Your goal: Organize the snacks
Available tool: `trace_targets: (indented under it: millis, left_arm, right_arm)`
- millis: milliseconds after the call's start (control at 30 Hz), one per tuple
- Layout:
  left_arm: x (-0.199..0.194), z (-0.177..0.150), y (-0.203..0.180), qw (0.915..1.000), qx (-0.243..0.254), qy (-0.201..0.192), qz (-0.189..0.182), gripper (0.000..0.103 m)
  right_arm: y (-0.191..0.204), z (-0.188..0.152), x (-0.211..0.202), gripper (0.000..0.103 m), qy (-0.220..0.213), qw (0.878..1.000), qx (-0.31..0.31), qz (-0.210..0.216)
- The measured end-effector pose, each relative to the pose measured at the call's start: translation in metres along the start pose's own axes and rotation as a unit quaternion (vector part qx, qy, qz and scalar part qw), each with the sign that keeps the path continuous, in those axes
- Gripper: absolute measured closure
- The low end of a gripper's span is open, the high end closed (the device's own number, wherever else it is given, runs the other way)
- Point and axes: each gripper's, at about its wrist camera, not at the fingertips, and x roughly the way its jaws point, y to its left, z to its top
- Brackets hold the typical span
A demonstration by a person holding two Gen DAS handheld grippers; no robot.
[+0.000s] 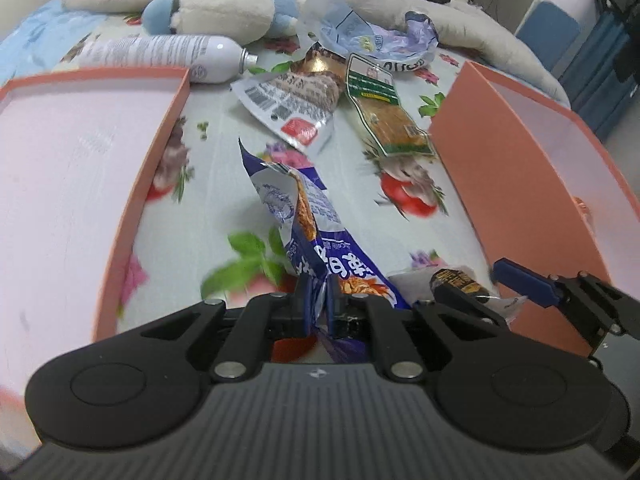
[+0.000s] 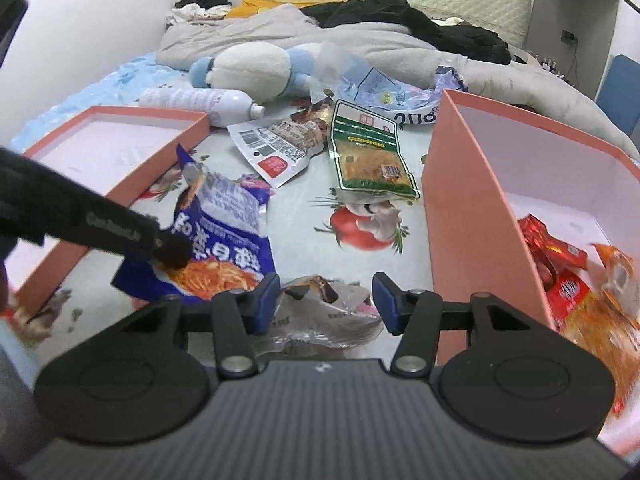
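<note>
Floral bedsheet [image 2: 304, 216] underfoot. Your left gripper [image 1: 318, 304] clenched on the blue noodle packet [image 1: 320, 236], lifted between the pink boxes. Your right gripper [image 2: 326, 300] released, jaws apart over a clear-wrapped snack [image 2: 320, 312]. Farther: green packet [image 2: 370, 152].

Black linkage arms, silver rivets, ribbed grey housing, blue fingers [image 2: 265, 300].
</note>
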Motion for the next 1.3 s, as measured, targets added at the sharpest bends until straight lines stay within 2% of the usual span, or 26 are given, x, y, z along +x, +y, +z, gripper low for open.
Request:
trace_targets:
  millis: [167,333,367,400,433,467,667,833,867,900,933,967,1000,1033,1067,1100,1233,1300]
  left_arm:
    - [-0.016,-0.024,-0.008,0.9999,-0.005,0.009,-0.001,0.094]
    - [-0.027,-0.038,-0.006,0.9998,-0.016,0.011,0.001,0.095]
    - [-0.030,-0.040,-0.006,0.9998,-0.017,0.009,-0.001,0.095]
    - [-0.033,-0.041,-0.006,0.9998,-0.017,0.008,-0.002,0.095]
    - [-0.035,-0.043,-0.007,0.9998,-0.017,0.007,-0.003,0.095]
    - [-0.037,-0.045,-0.008,0.9998,-0.016,0.007,-0.004,0.095]
    - [-0.037,-0.055,-0.005,0.9996,-0.025,0.014,-0.004,0.095]
    - [-0.035,-0.058,0.002,0.9990,-0.037,0.024,0.002,0.094]
    - [-0.034,-0.058,0.004,0.9987,-0.043,0.026,0.004,0.094]
    - [-0.033,-0.058,0.007,0.9984,-0.049,0.029,0.006,0.093]
    - [-0.032,-0.057,0.009,0.9979,-0.055,0.035,0.007,0.091]
    - [-0.031,-0.057,0.011,0.9974,-0.060,0.040,0.010,0.081]
    - [-0.030,-0.056,0.014,0.9970,-0.064,0.043,0.008,0.062]
    - [-0.030,-0.056,0.016,0.9968,-0.068,0.042,0.007,0.050]
    - [-0.031,-0.055,0.018,0.9966,-0.073,0.039,0.006,0.034]
    - [-0.030,-0.054,0.020,0.9964,-0.077,0.035,0.004,0.029]
    - [-0.021,-0.048,0.023,0.9946,-0.096,0.037,-0.013,0.028]
    - [-0.017,-0.044,0.018,0.9957,-0.086,0.031,-0.010,0.028]
  right_arm:
    - [-0.001,-0.013,-0.022,0.054,-0.001,1.000,0.012,0.006]
    - [0.002,-0.027,-0.032,0.063,0.011,1.000,0.014,0.016]
    - [0.002,-0.028,-0.033,0.067,0.011,1.000,0.014,0.018]
    - [0.001,-0.029,-0.035,0.075,0.011,1.000,0.015,0.021]
    - [-0.001,-0.029,-0.034,0.075,0.012,0.999,0.023,0.021]
    - [-0.003,-0.030,-0.034,0.092,0.012,0.999,0.029,0.022]
    - [-0.002,-0.040,-0.020,0.092,0.005,0.999,0.033,0.024]
    - [0.002,-0.043,-0.021,0.085,-0.004,0.999,0.027,0.022]
    - [0.002,-0.043,-0.023,0.073,-0.007,0.999,0.030,0.025]
    - [0.002,-0.043,-0.026,0.055,-0.013,0.999,0.031,0.026]
    - [0.003,-0.043,-0.030,0.047,-0.020,0.999,0.028,0.025]
    - [0.005,-0.044,-0.032,0.040,-0.025,0.999,0.023,0.025]
    - [0.007,-0.044,-0.033,0.042,-0.026,0.999,0.017,0.023]
    - [0.009,-0.045,-0.032,0.042,-0.019,1.000,0.012,0.017]
    - [0.012,-0.046,-0.030,0.042,-0.011,1.000,0.010,0.006]
    - [0.015,-0.048,-0.028,0.042,-0.006,1.000,0.009,-0.002]
    - [0.028,-0.056,-0.018,0.042,0.009,0.999,-0.016,-0.029]
    - [0.033,-0.057,-0.016,0.042,0.007,0.999,-0.031,-0.044]
